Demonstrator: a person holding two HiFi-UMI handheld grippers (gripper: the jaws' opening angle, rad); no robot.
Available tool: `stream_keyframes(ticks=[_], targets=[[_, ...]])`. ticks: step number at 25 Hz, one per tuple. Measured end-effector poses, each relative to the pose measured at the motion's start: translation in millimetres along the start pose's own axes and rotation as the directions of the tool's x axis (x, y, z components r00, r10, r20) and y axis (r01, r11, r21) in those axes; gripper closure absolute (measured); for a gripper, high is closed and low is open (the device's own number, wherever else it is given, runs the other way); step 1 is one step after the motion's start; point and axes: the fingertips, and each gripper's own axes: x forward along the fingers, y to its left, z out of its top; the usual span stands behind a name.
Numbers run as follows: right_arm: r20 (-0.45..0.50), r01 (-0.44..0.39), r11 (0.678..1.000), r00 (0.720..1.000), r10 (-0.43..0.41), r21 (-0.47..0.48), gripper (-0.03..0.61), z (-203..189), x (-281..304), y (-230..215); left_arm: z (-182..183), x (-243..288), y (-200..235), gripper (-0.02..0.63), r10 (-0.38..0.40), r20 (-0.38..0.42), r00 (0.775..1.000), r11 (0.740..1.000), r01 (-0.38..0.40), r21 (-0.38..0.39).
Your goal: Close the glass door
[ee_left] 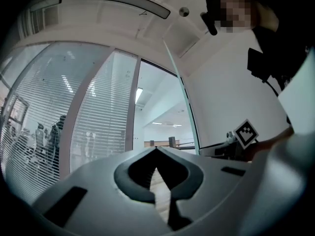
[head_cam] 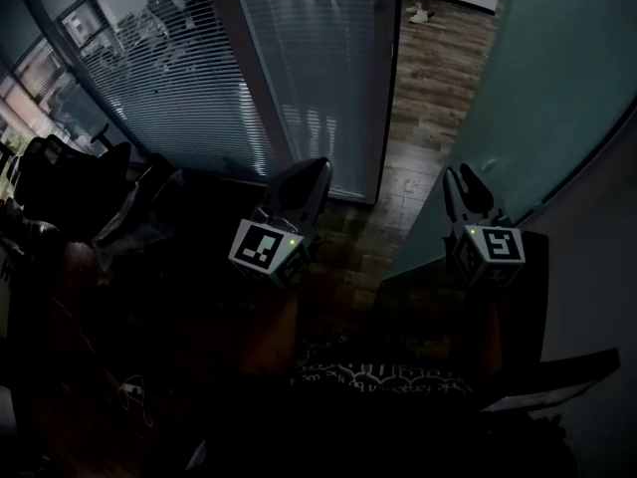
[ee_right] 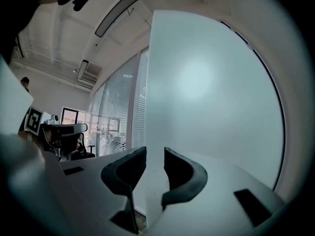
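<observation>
Right hand-held gripper [ee_right: 155,154] has its jaws apart at the edge of the frosted glass door [ee_right: 211,92] — the left hand-held gripper [ee_left: 156,149] has jaws together, holding nothing.

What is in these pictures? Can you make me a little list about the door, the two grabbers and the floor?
door: glass door, frosted, standing open
floor: wooden floor, showing through the open doorway
left gripper: jaws together, holding nothing
right gripper: jaws apart, the door's edge lined up between them; touching or not, cannot tell
beside the doorway: glass wall with blinds
</observation>
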Motion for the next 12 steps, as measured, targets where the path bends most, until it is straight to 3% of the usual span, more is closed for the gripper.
stream_keyframes(ticks=[12], targets=[[0.000, 0.038, 0.999, 0.999, -0.038, 0.024, 0.463, -9.3, 30.2, -14.4, -14.1, 0.7, 12.1, 0.612, 0.001, 0.000, 1.000, 1.000, -0.001, -0.009]])
